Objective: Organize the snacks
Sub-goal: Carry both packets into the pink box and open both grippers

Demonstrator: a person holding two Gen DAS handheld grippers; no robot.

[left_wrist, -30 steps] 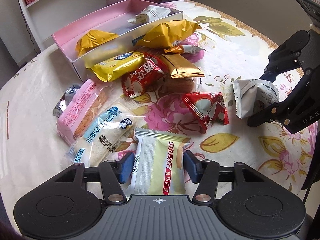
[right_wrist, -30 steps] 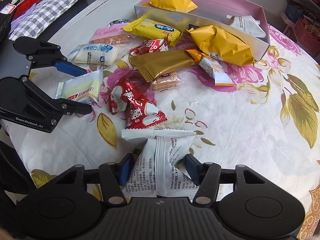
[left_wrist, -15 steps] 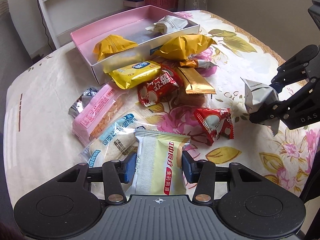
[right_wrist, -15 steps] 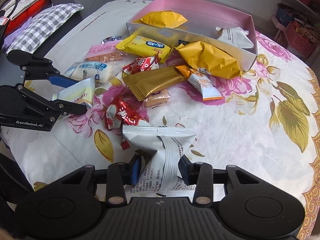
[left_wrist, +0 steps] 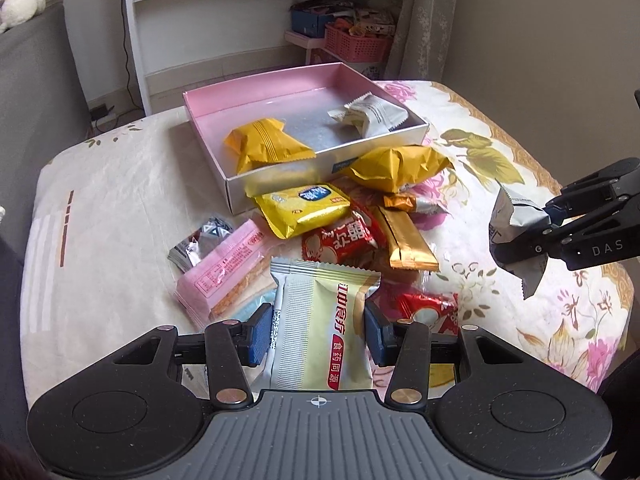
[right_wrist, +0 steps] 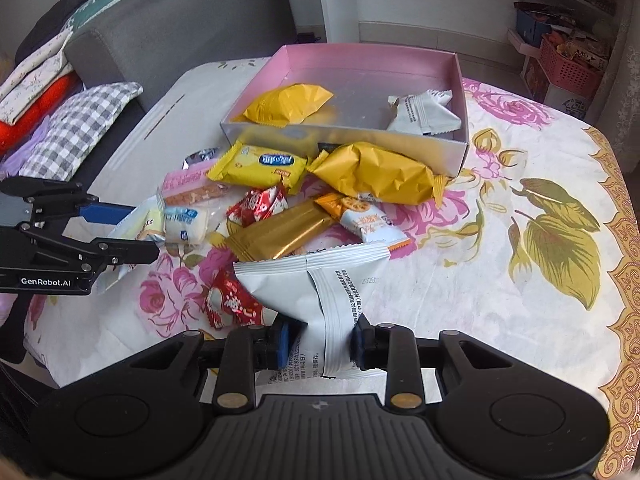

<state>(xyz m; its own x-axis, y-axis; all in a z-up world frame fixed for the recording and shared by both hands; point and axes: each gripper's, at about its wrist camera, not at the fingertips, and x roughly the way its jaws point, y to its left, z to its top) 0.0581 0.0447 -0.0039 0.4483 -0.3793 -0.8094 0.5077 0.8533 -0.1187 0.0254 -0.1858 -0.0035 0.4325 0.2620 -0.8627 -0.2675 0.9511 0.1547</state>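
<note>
The left gripper clamps a pale green snack packet between its blue pads, lifted above the flowered tablecloth. The right gripper is squeezed tight on a crumpled white packet, also off the table. Behind them sits a pink box holding 2 snacks: a yellow bag and a white pouch. About 8 loose packets, partly overlapping, lie piled just in front of it.
</note>
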